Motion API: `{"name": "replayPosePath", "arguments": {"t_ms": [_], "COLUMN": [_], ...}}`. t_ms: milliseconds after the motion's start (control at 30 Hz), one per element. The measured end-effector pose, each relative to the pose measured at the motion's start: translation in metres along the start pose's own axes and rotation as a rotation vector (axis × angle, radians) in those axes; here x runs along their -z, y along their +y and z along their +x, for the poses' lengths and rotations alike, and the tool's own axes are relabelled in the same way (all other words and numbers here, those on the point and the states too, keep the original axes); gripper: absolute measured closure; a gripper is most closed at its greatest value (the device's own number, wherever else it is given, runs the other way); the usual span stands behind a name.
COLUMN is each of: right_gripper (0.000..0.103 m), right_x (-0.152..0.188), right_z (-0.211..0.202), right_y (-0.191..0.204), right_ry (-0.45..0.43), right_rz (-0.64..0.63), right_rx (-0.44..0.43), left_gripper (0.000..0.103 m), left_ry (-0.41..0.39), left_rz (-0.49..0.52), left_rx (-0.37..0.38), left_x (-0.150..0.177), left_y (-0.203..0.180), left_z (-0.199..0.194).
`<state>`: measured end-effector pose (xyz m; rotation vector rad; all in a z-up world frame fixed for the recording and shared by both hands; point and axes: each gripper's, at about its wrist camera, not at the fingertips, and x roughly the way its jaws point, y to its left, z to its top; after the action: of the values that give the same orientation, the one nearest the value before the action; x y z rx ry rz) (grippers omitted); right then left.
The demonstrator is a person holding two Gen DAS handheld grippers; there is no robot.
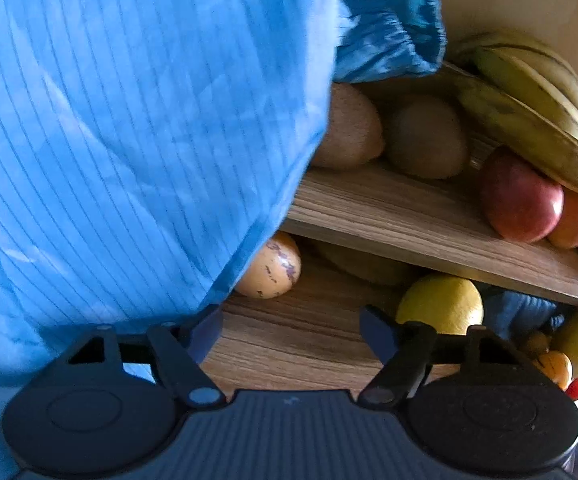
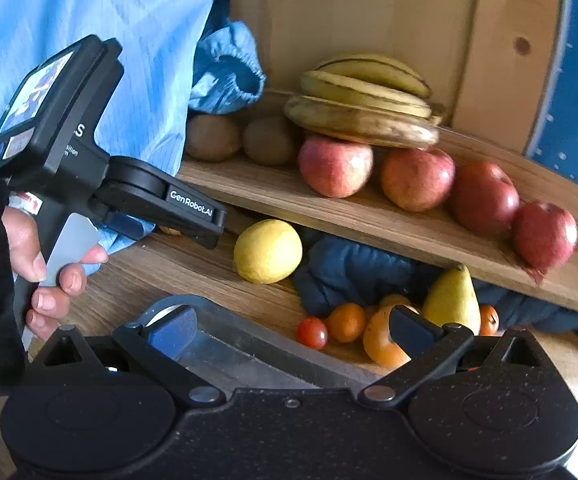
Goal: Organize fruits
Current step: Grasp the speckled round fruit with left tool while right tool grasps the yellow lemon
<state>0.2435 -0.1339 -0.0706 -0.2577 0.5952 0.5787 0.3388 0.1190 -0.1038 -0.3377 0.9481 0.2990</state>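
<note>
A two-level wooden shelf [image 2: 369,220] holds fruit. On the upper level lie bananas [image 2: 361,96], two kiwis [image 2: 213,138], and several red apples [image 2: 335,166]. On the lower level sit a yellow lemon [image 2: 267,250], a pear [image 2: 451,300], an orange fruit [image 2: 381,340], a small tomato [image 2: 312,333] and a speckled yellow fruit [image 1: 273,266]. My left gripper [image 1: 289,332] is open and empty, near the lemon [image 1: 441,304]; it also shows in the right wrist view [image 2: 193,226]. My right gripper [image 2: 289,328] is open and empty, its right finger in front of the orange fruit.
A blue striped sleeve [image 1: 129,140] fills the left of the left wrist view. A dark blue cloth [image 2: 349,272] lies under the upper shelf behind the small fruits. A grey metal tray rim [image 2: 249,332] sits in front of my right gripper.
</note>
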Motion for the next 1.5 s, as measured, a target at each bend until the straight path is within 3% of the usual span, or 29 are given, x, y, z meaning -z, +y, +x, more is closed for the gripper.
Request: {"name": "replayPosePath", "arguments": {"t_ms": [133,367,967,1200,1367,1500], "right_gripper": [0.008,0.017,0.022,0.025,0.039,0.041], "right_x": [-0.009,-0.02,-0.027,-0.031,-0.029,-0.027], "right_z": [0.014,0.039,0.079,0.094,0.099,0.099], "right_y": [0.003,0.007,0.007,0.004,0.004,0.003], "right_ry": [-0.006,-0.002,0.008,0.015,0.016,0.014], "right_rz": [-0.03,-0.065,-0.122,-0.08,-0.069,-0.041], "right_rx": [-0.01,-0.022,-0.053,-0.063,-0.062,-0.063], "left_gripper": [0.041,0.042,0.035,0.051,0.052,0.052], "left_ry": [-0.006,-0.006,-0.031,-0.037,-0.039,-0.035], "left_rz": [-0.026,-0.054,-0.075,-0.066,-0.061,-0.057], "left_rx": [0.009,0.013,-0.02,-0.027,-0.026,-0.02], "left_x": [0.0,0.003,-0.006,-0.003,-0.002,0.003], "left_y": [0.01,0.015,-0.006,-0.006,-0.014,-0.015], "left_z": [0.005,0.008,0.013,0.015,0.013,0.013]}}
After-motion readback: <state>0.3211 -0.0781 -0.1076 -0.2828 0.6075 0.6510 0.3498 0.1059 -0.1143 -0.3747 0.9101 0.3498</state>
